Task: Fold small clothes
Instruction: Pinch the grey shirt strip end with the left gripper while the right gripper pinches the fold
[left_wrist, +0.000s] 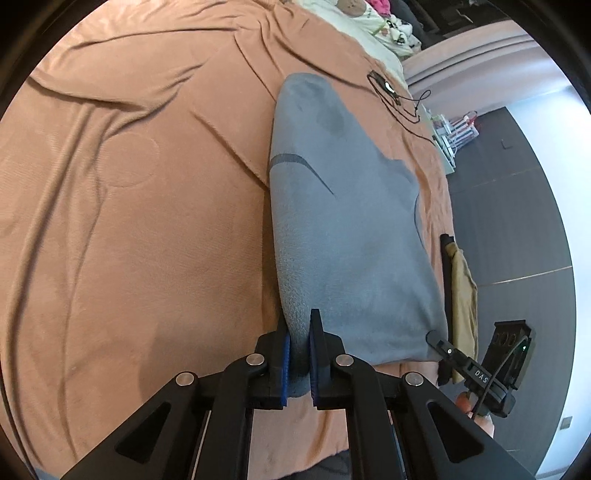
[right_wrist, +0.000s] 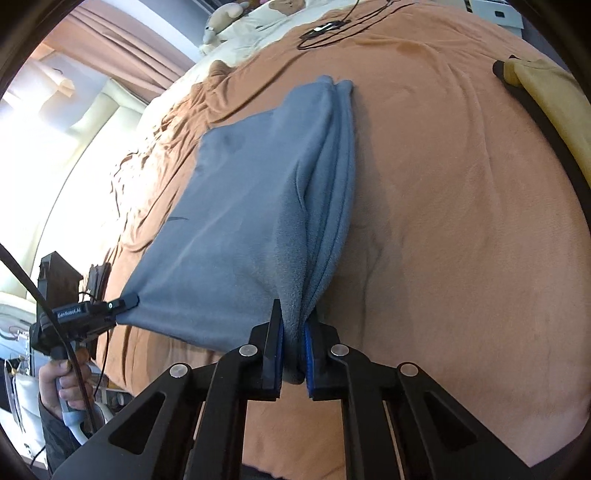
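Now the grey garment (left_wrist: 343, 236) hangs stretched over the orange bedspread (left_wrist: 129, 184), one near corner pinched in each gripper. The left gripper (left_wrist: 300, 354), lettered "GenRobot.AI" on its side, clamps one corner; the right gripper (right_wrist: 293, 354), lettered "DAS", clamps the other. A folded tan cloth (right_wrist: 546, 96) lies well apart from the garment.

Both handheld grippers are matte black, built of angular linkage arms with triangular cut-outs and round silver pivot screws. The left gripper (left_wrist: 299, 354) carries ribbed blue pads (left_wrist: 285, 363) inside its fingers; the right gripper (right_wrist: 293, 354) has the same. At the lower left of the right wrist view, white lettering marks the left gripper's black body, a thin black cable trails past, and the hand (right_wrist: 61, 384) gripping its pale handle wears a dark sleeve (right_wrist: 55, 439).
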